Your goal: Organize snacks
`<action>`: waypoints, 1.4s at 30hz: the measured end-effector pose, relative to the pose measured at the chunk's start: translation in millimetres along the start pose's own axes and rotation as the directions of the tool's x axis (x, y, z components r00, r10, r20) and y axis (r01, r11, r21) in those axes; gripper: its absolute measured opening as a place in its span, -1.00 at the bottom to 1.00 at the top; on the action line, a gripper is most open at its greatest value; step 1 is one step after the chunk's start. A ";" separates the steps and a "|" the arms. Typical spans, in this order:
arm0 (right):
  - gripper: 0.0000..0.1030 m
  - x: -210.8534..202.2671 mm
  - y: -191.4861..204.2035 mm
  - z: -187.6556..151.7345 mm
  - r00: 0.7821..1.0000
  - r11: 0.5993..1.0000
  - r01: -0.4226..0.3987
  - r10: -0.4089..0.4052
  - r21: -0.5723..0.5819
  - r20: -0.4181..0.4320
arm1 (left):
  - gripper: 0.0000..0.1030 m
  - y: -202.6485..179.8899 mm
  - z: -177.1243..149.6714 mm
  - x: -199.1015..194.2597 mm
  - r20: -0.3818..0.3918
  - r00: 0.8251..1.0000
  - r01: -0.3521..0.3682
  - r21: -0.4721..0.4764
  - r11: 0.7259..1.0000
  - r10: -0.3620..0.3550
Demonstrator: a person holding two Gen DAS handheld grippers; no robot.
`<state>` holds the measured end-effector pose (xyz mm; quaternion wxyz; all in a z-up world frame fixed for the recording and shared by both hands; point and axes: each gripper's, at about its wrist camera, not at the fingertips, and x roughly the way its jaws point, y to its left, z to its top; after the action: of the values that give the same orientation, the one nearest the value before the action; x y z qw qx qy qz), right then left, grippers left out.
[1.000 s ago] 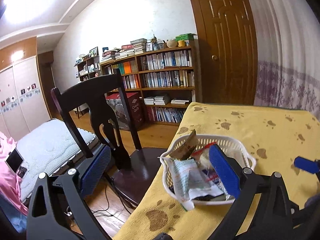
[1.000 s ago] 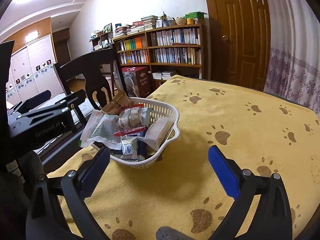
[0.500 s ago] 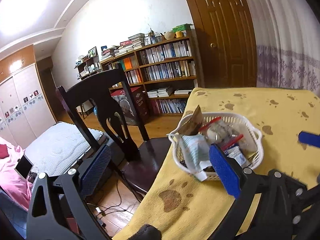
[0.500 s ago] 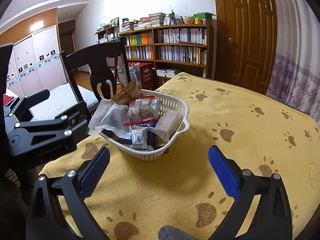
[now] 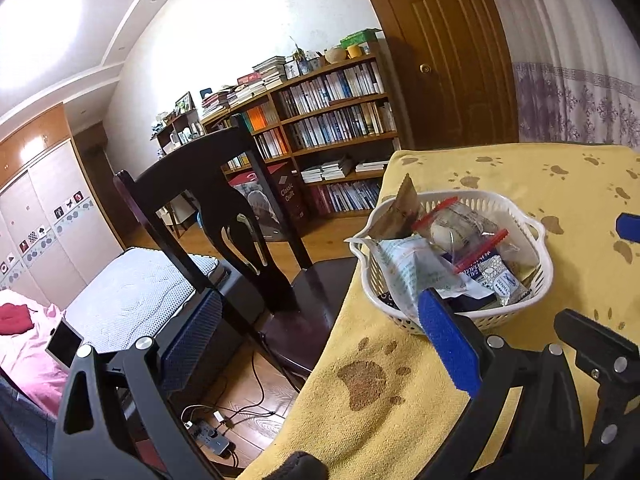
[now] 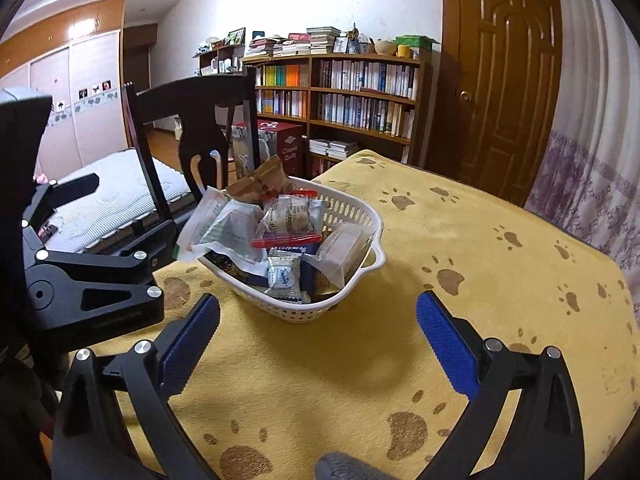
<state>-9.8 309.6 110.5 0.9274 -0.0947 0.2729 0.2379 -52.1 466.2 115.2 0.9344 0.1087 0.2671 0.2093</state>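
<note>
White plastic basket (image 5: 536, 276), full of snack packets (image 5: 416, 276), has slid further from my left claw (image 5: 320, 344), which gapes wide. From the right, my right claw (image 6: 318, 344) is wide too, backed off on the yellow surface (image 6: 480, 248). Snacks look done.

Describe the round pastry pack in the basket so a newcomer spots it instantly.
Start at the yellow paw-print tablecloth, then the white perforated basket near its chair-side edge. On top of the pile lies the round pastry pack: a clear wrapper with red sealed ends around a pale round cake, unlike the flat white and brown packets beside it.
</note>
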 end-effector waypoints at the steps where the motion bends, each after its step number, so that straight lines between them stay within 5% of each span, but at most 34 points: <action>1: 0.90 0.9 0.8 -0.2 1.000 1.000 0.008 -0.008 -0.005 -0.001 | 0.95 -0.2 -0.3 1.7 -0.005 1.000 0.001 0.000 1.000 -0.001; 42: 0.90 16.2 4.5 1.0 0.999 1.000 0.022 -0.023 -0.015 -0.044 | 0.95 -2.2 -5.4 15.9 -0.034 0.999 0.006 0.005 1.000 -0.005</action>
<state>0.4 320.1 102.2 0.9230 -0.1099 0.2903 0.2274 -42.1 471.9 102.8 0.9300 0.1065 0.2838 0.2080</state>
